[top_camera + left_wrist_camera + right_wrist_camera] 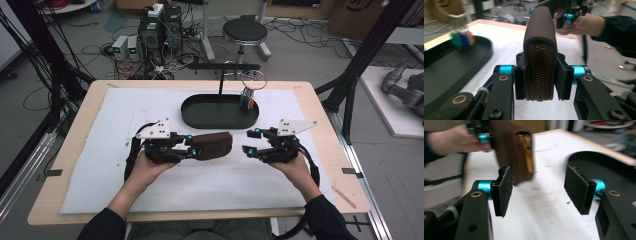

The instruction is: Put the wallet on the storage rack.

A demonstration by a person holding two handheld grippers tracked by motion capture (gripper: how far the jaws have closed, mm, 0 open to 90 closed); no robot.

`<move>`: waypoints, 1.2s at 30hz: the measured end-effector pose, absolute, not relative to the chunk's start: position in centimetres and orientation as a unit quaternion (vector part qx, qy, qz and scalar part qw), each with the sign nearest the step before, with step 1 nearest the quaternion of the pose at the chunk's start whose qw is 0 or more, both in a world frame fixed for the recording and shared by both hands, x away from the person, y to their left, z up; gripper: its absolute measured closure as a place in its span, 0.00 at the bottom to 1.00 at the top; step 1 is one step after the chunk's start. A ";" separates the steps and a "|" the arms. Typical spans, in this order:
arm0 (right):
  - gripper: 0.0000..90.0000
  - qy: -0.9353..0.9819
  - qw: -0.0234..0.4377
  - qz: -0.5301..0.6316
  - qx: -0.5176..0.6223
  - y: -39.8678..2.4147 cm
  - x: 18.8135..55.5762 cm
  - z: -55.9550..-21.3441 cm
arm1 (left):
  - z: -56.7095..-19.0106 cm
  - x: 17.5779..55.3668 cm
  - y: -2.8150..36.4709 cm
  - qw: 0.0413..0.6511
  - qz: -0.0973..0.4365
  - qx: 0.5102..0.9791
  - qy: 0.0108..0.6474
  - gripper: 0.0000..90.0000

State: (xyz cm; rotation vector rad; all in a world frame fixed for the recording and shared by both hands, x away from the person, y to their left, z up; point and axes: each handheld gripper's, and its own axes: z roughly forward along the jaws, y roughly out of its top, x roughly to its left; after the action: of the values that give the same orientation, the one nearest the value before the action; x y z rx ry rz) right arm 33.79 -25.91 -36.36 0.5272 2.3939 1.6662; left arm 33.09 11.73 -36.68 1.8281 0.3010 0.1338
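Above the white-covered worktop, the left gripper has its fingers clamped on a brown zip wallet, held level. Just right, apart from it, the right gripper stands wide, nothing between its fingers.

The brown zip wallet is a rounded leather pouch with a brass zipper running down its end. It stands on edge, clamped at 1 end between the pads of the left tongs, held above the white-covered counter. Its free end points toward 3 o'clock, just short of the right tongs.
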 end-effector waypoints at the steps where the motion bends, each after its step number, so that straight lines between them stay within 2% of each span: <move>1: 0.43 0.799 0.103 0.560 0.192 -26.4 33.9 -36.4 | -36.6 33.2 11.9 0.597 0.068 0.786 0.146 0.73; 7: 0.42 0.770 0.178 0.548 0.275 -28.9 34.6 -37.0 | -36.0 33.8 11.9 0.592 0.112 0.776 0.185 0.74; 13: 0.42 0.750 0.218 0.532 0.329 -30.6 35.0 -37.5 | -35.5 34.7 11.6 0.598 0.136 0.761 0.210 0.74; 25: 0.42 0.727 0.248 0.520 0.373 -33.0 35.4 -38.1 | -35.1 37.8 9.9 0.586 0.194 0.744 0.256 0.74; 36: 0.42 0.719 0.260 0.517 0.386 -33.8 35.4 -38.3 | -34.9 40.4 7.9 0.576 0.213 0.744 0.265 0.74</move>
State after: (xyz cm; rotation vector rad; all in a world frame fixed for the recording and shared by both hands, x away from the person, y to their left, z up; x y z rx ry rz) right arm 35.40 -33.83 -38.33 1.0456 1.9475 1.3999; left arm 40.41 7.94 -34.87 1.7418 0.6196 0.4987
